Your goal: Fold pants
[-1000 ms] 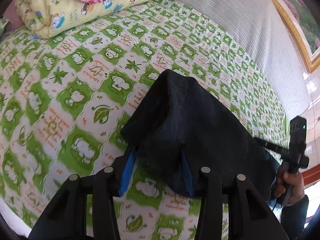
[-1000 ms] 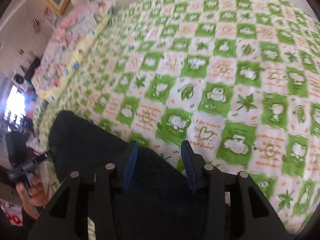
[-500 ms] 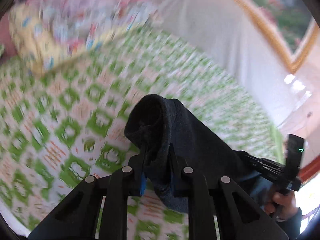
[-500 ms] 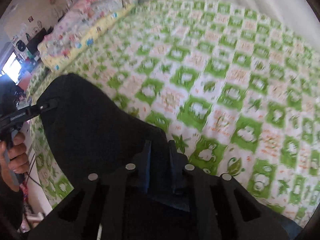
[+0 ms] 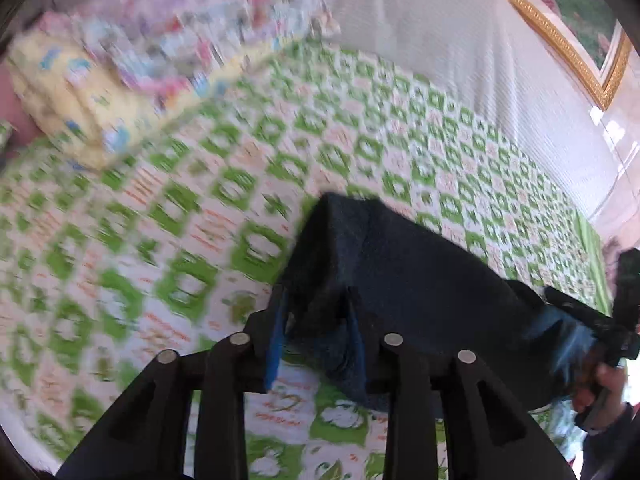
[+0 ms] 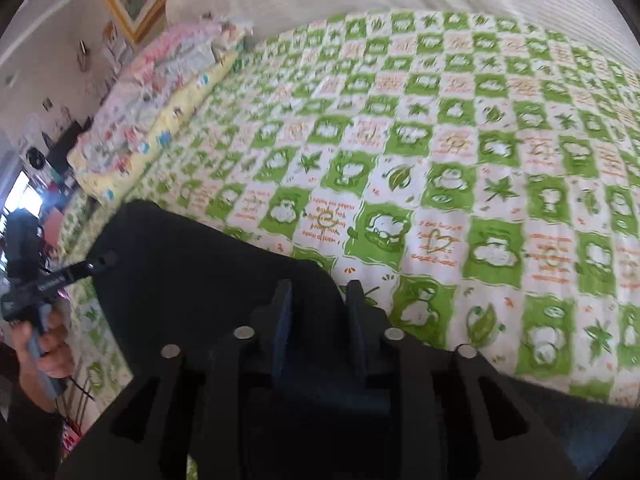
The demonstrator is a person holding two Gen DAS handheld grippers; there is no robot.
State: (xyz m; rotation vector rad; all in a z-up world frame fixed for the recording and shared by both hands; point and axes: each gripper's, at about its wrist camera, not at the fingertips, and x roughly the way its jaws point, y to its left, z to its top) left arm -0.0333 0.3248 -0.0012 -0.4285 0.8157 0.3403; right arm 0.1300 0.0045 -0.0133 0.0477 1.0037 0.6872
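Bed w/ green-and-white checked cartoon-print quilt (image 6: 440,152), white ribbed headboard (image 5: 460,32) behind, gold-framed picture (image 5: 560,36) on wall above. Left wrist view motion-blurred.

Dark navy fabric pants (image 5: 400,276) lie on quilt at near edge, bunched; one end raised into a boxy hump w/ a soft crease down its front. In right wrist view pants (image 6: 192,280) read as broad dark sheet, edge running diagonally across quilt.

Yellow cartoon-print pillow (image 5: 68,92) w/ pink-and-white patterned folded blanket (image 6: 160,68) on top at far side, well apart from pants. Wide stretch of bare quilt between pants and pillow, also toward headboard.

Left gripper (image 5: 316,320): blue-padded fingers partly spread, fabric fold between them; pads don't look pressed tight, so can't tell if it's a real pinch. Seen from right wrist view, left hand (image 6: 48,344) holds handle upright, gripper nose touching pants' far corner.

Right gripper (image 6: 320,312): fingers partly apart w/ dark cloth between and under; grip on it unclear. Right hand (image 5: 600,388) low at bed edge, by pants' other end.
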